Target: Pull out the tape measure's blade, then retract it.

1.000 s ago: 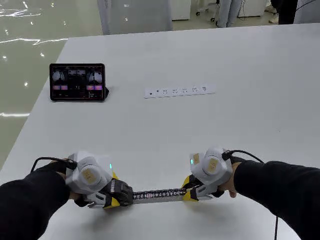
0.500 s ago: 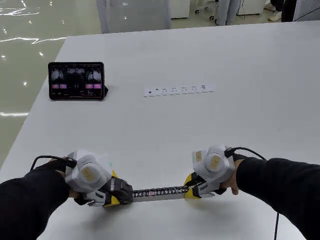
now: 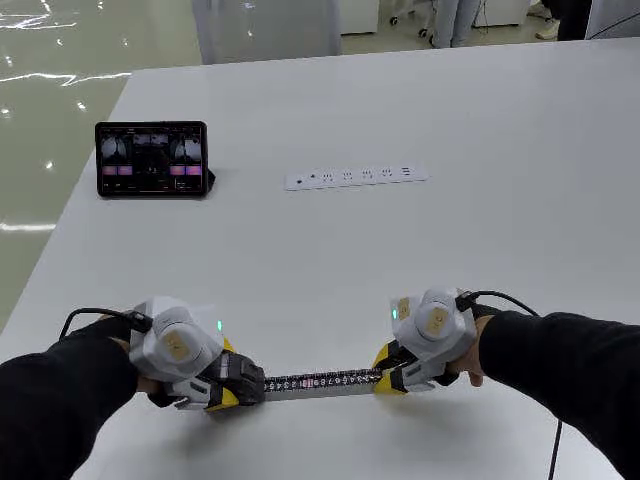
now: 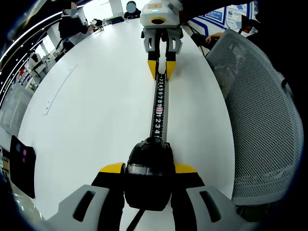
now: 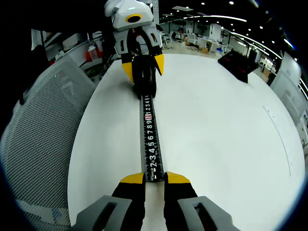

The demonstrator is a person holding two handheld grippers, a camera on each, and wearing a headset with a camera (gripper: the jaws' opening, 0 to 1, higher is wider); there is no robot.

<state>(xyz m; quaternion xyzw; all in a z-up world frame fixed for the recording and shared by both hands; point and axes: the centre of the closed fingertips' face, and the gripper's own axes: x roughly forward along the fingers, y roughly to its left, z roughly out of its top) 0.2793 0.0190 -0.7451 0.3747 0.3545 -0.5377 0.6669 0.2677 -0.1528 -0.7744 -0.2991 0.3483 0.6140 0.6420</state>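
The tape measure's black case sits between the yellow-tipped fingers of my left gripper, which is shut on it; in the head view the case lies near the table's front edge. Its numbered blade stretches flat across the table to my right gripper, which is shut on the blade's end. Each gripper faces the other: the right one shows at the far end in the left gripper view, the left one in the right gripper view.
A tablet with a lit screen stands at the table's far left, and a white power strip lies in the middle. A grey mesh chair stands off the table's near edge. Cables trail from both grippers.
The right gripper has moved a little to the right with the blade's end, so a bit more blade shows. The left gripper holds its place with the case.
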